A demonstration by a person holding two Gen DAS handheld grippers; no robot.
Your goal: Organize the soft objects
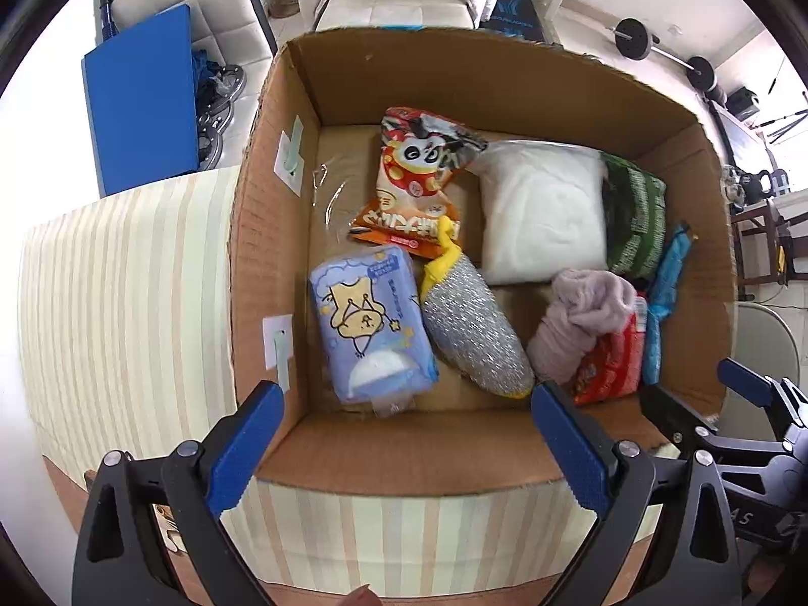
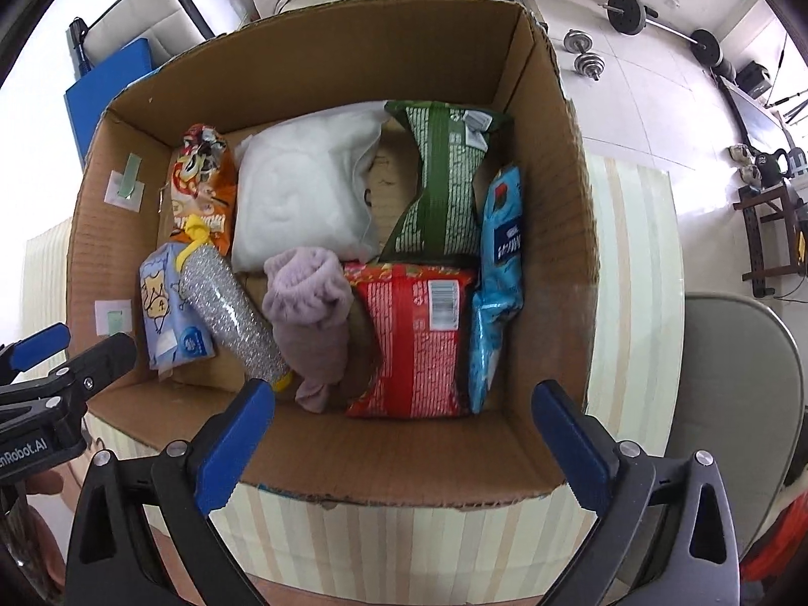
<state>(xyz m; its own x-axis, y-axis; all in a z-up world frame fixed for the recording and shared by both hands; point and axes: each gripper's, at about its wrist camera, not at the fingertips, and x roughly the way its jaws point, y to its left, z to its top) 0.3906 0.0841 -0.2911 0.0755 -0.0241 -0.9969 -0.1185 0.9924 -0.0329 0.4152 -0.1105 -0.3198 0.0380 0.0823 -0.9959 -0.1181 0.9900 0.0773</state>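
Below, both your left tool and right tool hang spread, empty, above the cardboard box's near rim; inside, the silver scrubber lies diagonally, yellow tip toward the far-left corner.

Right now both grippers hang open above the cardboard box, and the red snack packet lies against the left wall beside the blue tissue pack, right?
Not quite. The red snack packet lies toward the right, between the purple sock and the blue packet, as the right wrist view shows. Both grippers, left gripper and right gripper, do hang open above the cardboard box.
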